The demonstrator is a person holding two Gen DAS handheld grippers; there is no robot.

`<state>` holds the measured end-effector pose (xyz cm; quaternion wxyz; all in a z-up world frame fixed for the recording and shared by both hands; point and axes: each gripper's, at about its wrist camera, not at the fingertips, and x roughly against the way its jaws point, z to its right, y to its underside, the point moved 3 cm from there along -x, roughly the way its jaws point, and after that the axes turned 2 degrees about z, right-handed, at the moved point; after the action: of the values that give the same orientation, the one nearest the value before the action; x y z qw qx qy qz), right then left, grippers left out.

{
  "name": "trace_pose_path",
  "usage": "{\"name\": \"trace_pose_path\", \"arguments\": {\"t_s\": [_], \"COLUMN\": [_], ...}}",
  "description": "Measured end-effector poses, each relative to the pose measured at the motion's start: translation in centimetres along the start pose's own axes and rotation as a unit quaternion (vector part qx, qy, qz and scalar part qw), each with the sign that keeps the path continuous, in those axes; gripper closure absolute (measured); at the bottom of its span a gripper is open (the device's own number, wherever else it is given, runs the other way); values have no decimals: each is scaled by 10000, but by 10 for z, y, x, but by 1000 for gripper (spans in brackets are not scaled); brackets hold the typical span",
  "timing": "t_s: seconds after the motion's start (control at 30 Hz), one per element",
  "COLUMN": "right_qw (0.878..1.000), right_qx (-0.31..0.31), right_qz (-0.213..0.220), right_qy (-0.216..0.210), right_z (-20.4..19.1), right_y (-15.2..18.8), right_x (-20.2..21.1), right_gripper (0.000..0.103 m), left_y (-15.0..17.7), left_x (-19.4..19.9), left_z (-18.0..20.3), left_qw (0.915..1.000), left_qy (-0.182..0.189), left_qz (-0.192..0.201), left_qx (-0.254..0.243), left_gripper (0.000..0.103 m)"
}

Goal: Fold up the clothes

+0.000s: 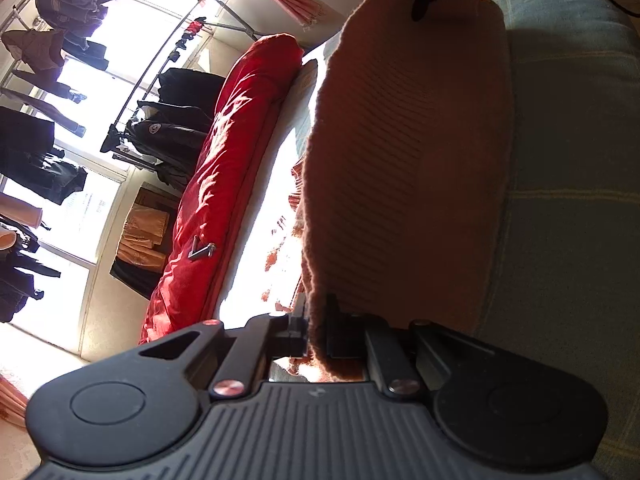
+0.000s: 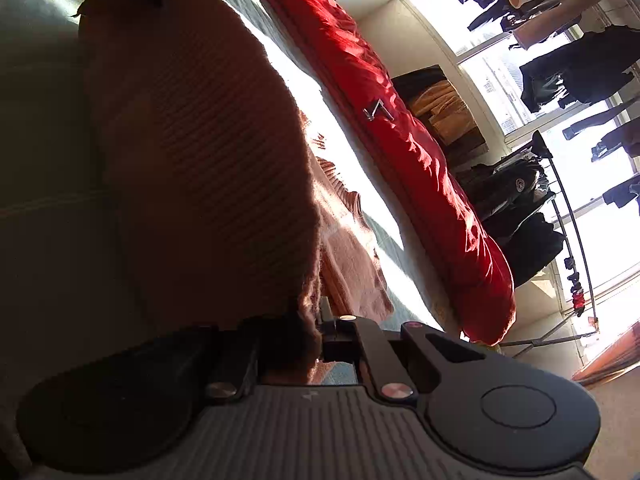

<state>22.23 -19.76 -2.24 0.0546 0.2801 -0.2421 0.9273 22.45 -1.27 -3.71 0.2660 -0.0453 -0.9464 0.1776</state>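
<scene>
Partly hidden | sweater edge covers left gripper fingertips

Sweater above bed, quilt beyond

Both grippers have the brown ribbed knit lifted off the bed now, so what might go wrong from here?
1. The left gripper and right gripper each pinch only a thin edge of the brown ribbed knit garment; it may slip out.
2. A loose pink-brown part lies bunched on the grey-green checked bed cover and could fold in crooked.
3. Strong window glare hides the far edge.
</scene>
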Motion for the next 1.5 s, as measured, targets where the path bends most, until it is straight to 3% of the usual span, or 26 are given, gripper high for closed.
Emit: {"name": "trace_pose_path", "arguments": {"t_s": [0.4, 0.7, 1.07, 1.13, 1.2, 1.27, 1.33, 1.4, 1.47, 1.5], "right_qw": [9982, 9969, 9969, 9964, 9958, 9955, 9952, 9945, 9932, 9920], "right_qx": [274, 42, -432, -525, -608, -610, -589, -696, -992, -1152], "right_qz": [51, 45, -419, -507, -541, -547, -540, -484, -355, -286], "right_qy": [531, 788, 500, 429, 415, 472, 570, 618, 499, 427], "right_z": [32, 73, 78, 74, 67, 63, 61, 65, 72, 75], "right_y": [-17, -37, -42, -41, -41, -42, -43, -45, -44, -44], "right_x": [-74, -144, -234, -248, -254, -257, -257, -252, -241, -235], "right_gripper": [96, 96, 95, 95, 95, 91, 81, 63, 32, 27], "left_y": [3, 0, 9, 12, 16, 17, 17, 15, 12, 10], "left_x": [-79, -143, -218, -228, -232, -233, -224, -215, -201, -197], "left_z": [-38, -70, -70, -66, -61, -62, -63, -67, -73, -77], "left_qw": [9990, 9977, 9946, 9933, 9920, 9913, 9901, 9887, 9868, 9854], "left_qy": [-439, -560, -295, -259, -191, -214, -268, -288, -275, -234], "left_qz": [-105, -326, -750, -820, -852, -830, -769, -634, -371, -243], "left_qx": [61, 180, 646, 768, 912, 997, 1146, 1328, 1555, 1667], "left_gripper": [97, 97, 96, 87, 87, 87, 83, 74, 56, 53]}}
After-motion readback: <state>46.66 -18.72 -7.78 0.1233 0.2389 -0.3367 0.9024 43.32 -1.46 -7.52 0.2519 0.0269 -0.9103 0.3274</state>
